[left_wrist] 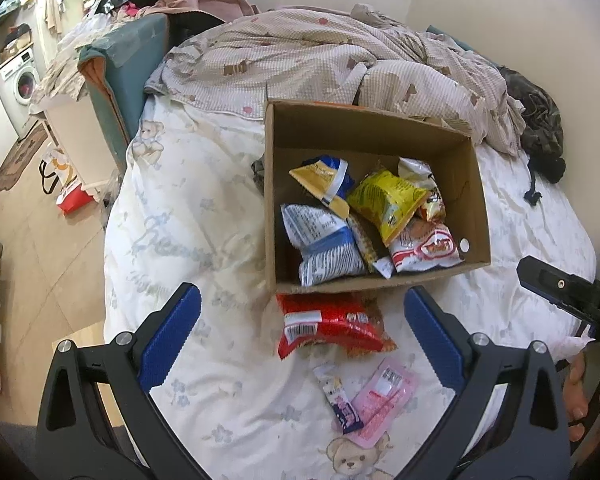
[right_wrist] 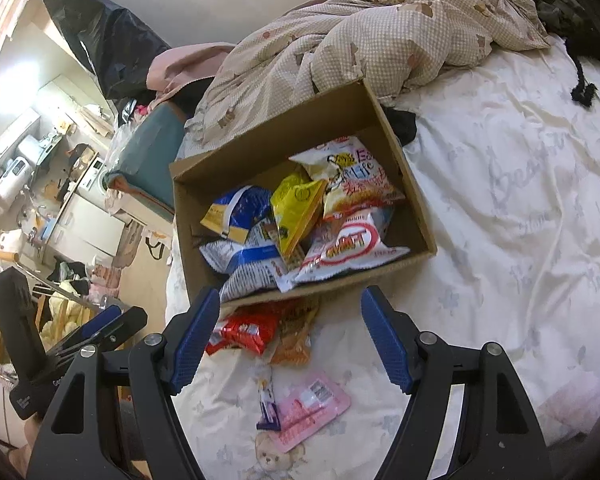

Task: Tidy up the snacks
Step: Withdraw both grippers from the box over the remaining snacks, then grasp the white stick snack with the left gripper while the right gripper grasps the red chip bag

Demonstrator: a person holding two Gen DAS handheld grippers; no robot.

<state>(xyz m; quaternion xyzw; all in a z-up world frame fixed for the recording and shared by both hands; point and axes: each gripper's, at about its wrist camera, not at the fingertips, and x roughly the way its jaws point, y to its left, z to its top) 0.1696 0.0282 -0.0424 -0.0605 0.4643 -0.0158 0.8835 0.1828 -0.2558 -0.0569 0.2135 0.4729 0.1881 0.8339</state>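
My left tongs (left_wrist: 302, 334) hang released above the bed, jaws wide apart with nothing pressed between them, and my right tongs (right_wrist: 290, 340) hang the same way, spread and empty. In the left wrist view the red snack bag (left_wrist: 332, 326) lies on the sheet straight ahead between the blue pads, its far edge just beside the near wall of the cardboard box (left_wrist: 476, 200). Toward six o'clock from that bag lie a small purple-and-white sachet (left_wrist: 340, 402) and a flat pink packet (left_wrist: 384, 400), touching each other, the pink one at the sachet's three o'clock. At twelve o'clock the box sits open on the bed (left_wrist: 180, 220), holding a blue-and-white bag (left_wrist: 324, 246), a yellow bag (left_wrist: 386, 198), a white-and-red bag (left_wrist: 428, 250) and a yellow-and-blue bag (left_wrist: 322, 182), piled loosely against one another. Beyond the box, further toward twelve, a checked duvet (left_wrist: 300, 56) is bunched up. At three o'clock in the left wrist view my right tongs' dark body shows at the frame edge, with my hand (left_wrist: 580, 392) below it.
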